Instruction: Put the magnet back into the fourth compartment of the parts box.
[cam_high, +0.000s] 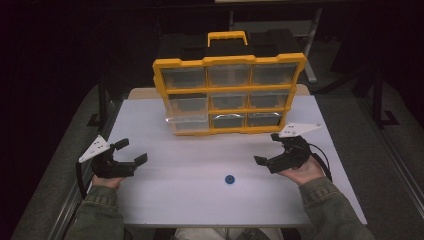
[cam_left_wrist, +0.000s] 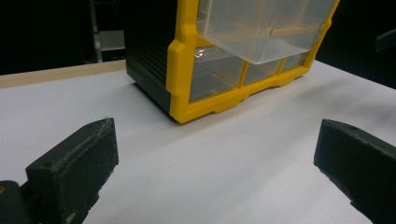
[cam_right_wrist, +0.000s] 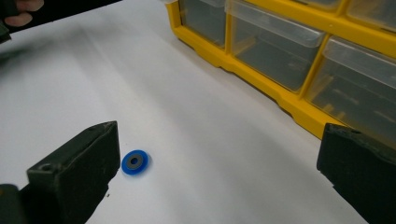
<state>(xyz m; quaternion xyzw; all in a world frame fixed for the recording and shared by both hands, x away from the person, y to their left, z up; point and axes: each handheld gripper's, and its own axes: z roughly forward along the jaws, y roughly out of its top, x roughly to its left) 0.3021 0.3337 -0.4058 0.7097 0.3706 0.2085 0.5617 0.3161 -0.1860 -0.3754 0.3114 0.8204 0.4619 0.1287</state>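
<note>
On the table (cam_high: 200, 195), a blue ring (cam_high: 230, 179).

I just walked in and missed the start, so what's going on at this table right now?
A person sits at a white table with an open hand-held gripper in each hand: the left hand-held gripper and the right hand-held gripper. Neither holds anything. A yellow drawer organizer stands at the far side with one clear drawer on its left pulled partly out. A small blue ring lies loose on the table, nearer the right one.

Glossy yellow plastic organizer (cam_high: 229, 95), clear drawers (cam_left_wrist: 261, 28); matt white table (cam_high: 200, 190), perhaps laminate.
</note>
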